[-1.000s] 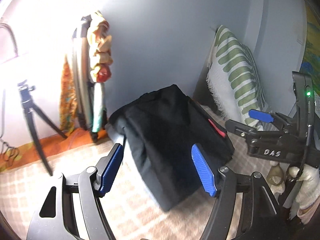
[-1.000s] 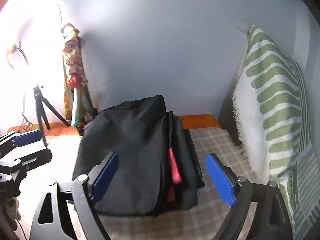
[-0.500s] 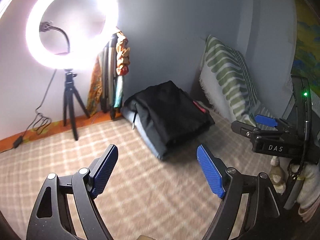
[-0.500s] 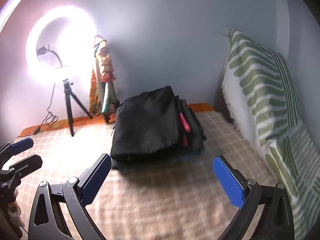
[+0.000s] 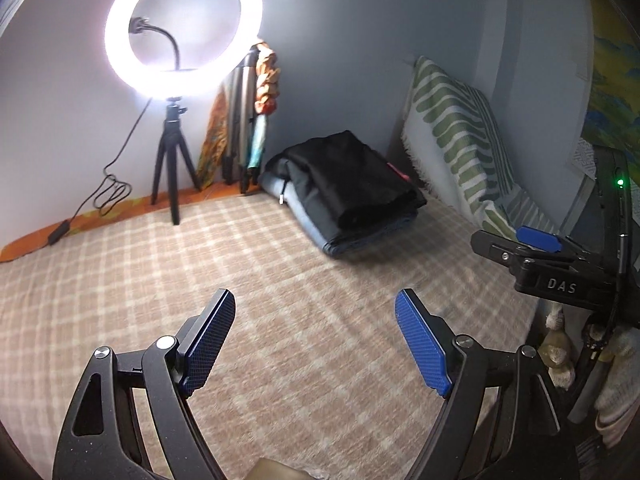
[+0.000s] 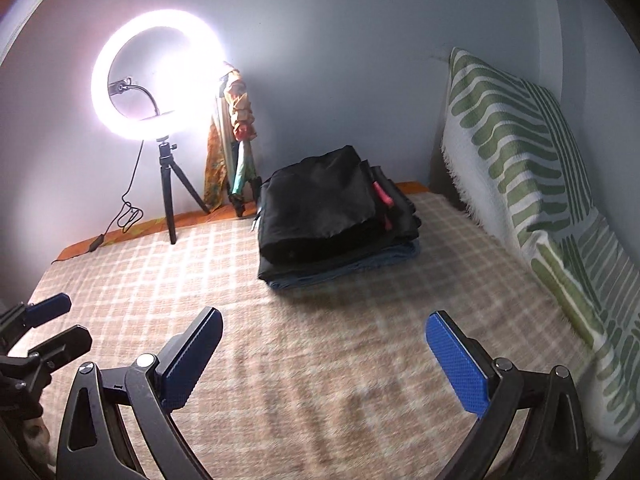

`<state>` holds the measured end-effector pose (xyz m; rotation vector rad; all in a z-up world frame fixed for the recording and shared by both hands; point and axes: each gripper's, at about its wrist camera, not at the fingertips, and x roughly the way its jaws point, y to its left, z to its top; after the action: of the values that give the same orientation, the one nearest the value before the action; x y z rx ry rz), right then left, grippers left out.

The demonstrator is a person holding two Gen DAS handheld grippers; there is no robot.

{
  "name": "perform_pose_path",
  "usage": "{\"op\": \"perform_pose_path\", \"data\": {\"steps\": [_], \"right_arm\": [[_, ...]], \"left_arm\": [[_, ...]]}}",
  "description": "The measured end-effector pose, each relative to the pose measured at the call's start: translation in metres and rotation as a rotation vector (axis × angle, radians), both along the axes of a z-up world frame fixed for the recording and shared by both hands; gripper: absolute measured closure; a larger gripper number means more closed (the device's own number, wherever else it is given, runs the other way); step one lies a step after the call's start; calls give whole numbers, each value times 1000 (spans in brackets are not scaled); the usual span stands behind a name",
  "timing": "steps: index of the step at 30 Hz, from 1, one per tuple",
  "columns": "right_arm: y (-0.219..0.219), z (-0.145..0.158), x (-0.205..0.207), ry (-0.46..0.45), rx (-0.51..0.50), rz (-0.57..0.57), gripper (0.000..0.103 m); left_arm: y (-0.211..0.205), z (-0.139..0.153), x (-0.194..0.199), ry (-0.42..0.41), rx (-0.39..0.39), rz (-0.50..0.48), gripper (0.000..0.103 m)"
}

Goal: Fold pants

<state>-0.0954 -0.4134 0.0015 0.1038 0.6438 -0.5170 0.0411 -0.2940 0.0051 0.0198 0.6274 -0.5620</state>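
Folded black pants [image 5: 352,178] lie on top of a stack of folded clothes [image 6: 340,256] at the far end of the checked blanket [image 5: 280,320], near the wall. They also show in the right wrist view [image 6: 320,208]. My left gripper [image 5: 316,320] is open and empty, well back from the stack over the blanket. My right gripper [image 6: 324,336] is open and empty, also well back. The right gripper shows at the right edge of the left wrist view [image 5: 536,240]. The left gripper shows at the left edge of the right wrist view [image 6: 44,320].
A lit ring light [image 5: 182,24] on a tripod [image 5: 172,168] stands at the back left with its cable [image 5: 108,196] trailing. Colourful cloths and poles [image 5: 256,112] lean in the corner. A green-striped pillow [image 6: 532,184] lines the right side.
Both grippers have pulled back from the stack, which now sits far off. The ring light has come into view. Both stay open.
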Motion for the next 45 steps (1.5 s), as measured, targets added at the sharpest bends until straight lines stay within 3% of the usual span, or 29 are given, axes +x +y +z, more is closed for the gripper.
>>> {"op": "perform_pose_path", "data": {"steps": [12, 17, 20, 29, 45], "right_arm": [[11, -11, -1, -12, 1, 5, 0], [9, -16, 1, -4, 7, 6, 0], [8, -18, 2, 4, 3, 5, 0], [9, -19, 3, 4, 5, 2, 0], [10, -22, 8, 9, 6, 5, 0]], "left_arm": [[-6, -5, -11, -31, 41, -5, 20], [-8, -5, -15, -59, 71, 12, 12], [-5, -5, -15, -57, 60, 19, 1], [3, -1, -12, -72, 62, 62, 1], [4, 0, -13, -78, 70, 46, 1]]}}
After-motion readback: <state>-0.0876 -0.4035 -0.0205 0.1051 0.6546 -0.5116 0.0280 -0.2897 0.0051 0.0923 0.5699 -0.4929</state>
